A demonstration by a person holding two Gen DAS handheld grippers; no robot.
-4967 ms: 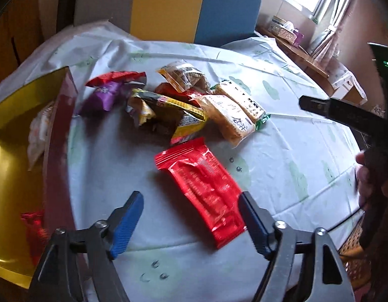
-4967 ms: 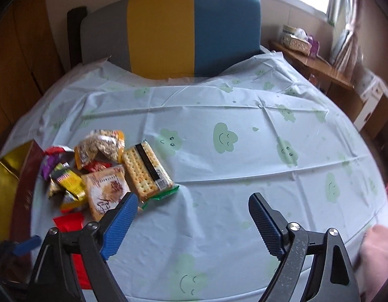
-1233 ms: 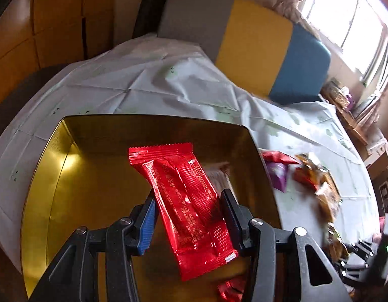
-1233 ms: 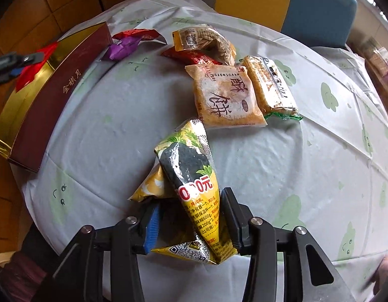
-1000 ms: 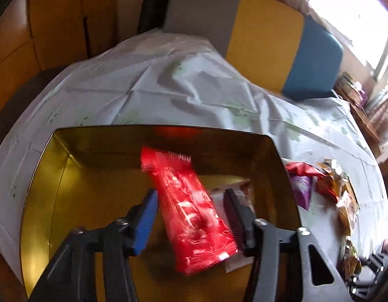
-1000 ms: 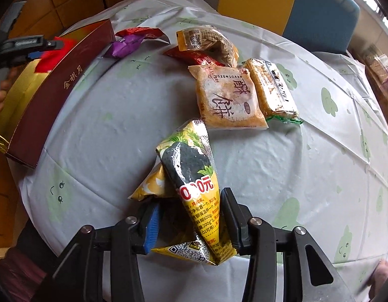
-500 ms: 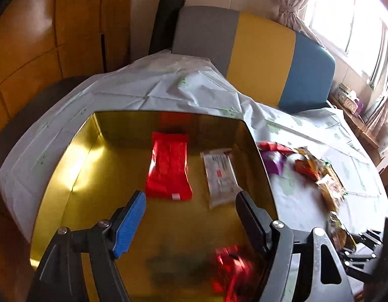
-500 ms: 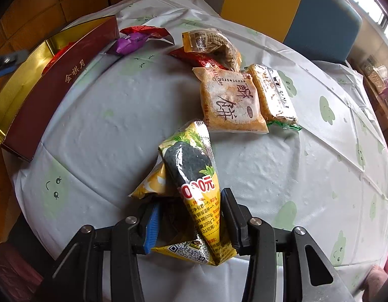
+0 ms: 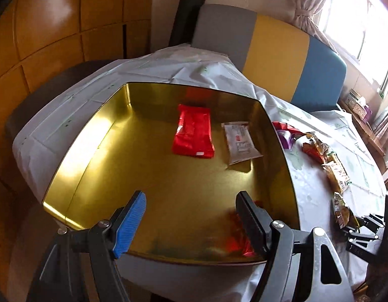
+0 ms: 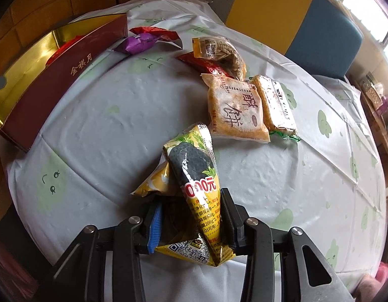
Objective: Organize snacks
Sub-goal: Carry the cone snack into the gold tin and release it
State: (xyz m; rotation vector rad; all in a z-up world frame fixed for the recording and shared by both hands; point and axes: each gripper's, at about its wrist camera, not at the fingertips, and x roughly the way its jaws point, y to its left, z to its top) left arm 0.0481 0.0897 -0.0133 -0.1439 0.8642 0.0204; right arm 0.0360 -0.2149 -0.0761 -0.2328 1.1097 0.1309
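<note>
Left gripper [image 9: 191, 216] spread wide over the gold tin [image 9: 98, 136], half-hiding a blurred red wrapper [image 9: 238, 241]. Right gripper [image 10: 191, 220] closing, pinching the yellow snack bag [image 10: 194, 183], its lower end cut off.

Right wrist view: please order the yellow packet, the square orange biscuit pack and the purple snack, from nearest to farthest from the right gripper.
1. yellow packet: between the closing jaws of the right gripper.
2. square orange biscuit pack: mid-table, beyond the packet.
3. purple snack: far left, beside the gold box.

Gold tin [image 9: 75, 151] (red packet [image 9: 194, 132] inside)
</note>
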